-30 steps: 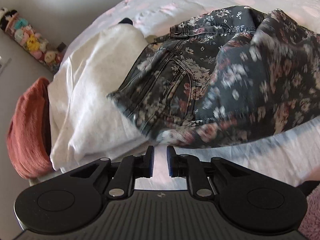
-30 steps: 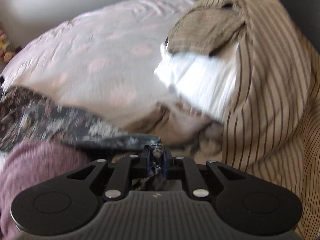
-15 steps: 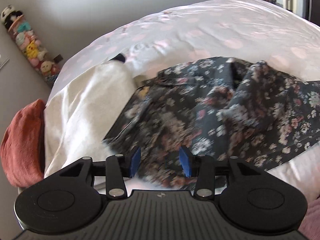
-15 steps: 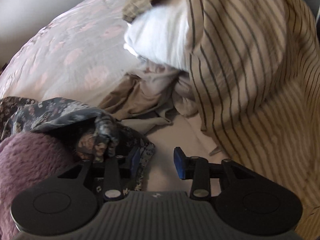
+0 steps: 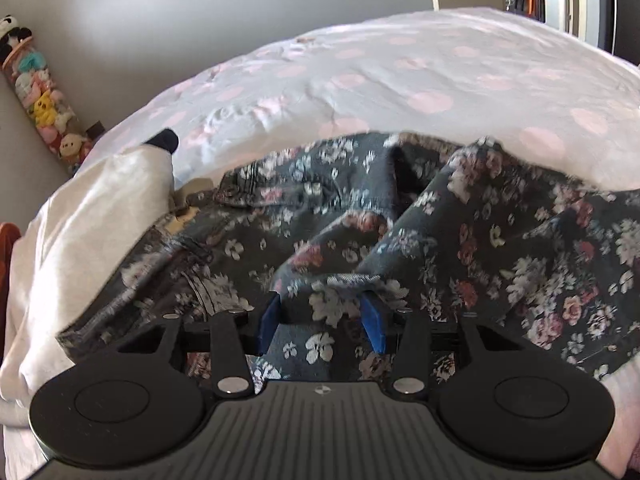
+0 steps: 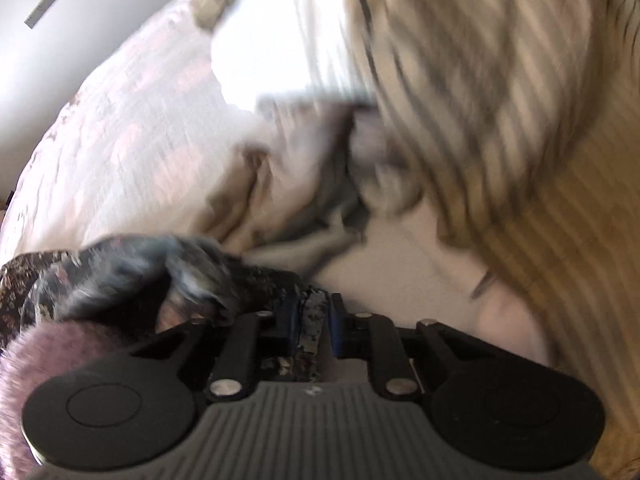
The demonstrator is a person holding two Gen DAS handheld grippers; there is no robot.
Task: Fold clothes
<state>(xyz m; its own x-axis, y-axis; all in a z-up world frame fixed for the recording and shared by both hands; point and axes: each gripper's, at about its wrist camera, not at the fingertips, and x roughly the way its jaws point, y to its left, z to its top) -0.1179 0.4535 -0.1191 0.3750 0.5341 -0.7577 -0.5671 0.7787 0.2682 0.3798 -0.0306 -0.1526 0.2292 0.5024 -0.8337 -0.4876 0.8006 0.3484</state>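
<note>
Now our right claw (image 6: 312, 322), spread half a second ago, pinches the dark floral denim garment's (image 5: 460, 240) edge again; our left claw (image 5: 320, 322) gapes around a fold, garment rumpled on the pink-dotted bed (image 5: 400, 80), regripping.

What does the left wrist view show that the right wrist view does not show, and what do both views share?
Only the left wrist view shows the white garment, the tube of plush toys by the wall, and the left tongs open around a fold of the floral jeans. Only the right wrist view shows the striped tan cloth, a purple fuzzy sleeve, and the right tongs shut on the jeans' edge. Both show the jeans and the dotted bedcover.
</note>
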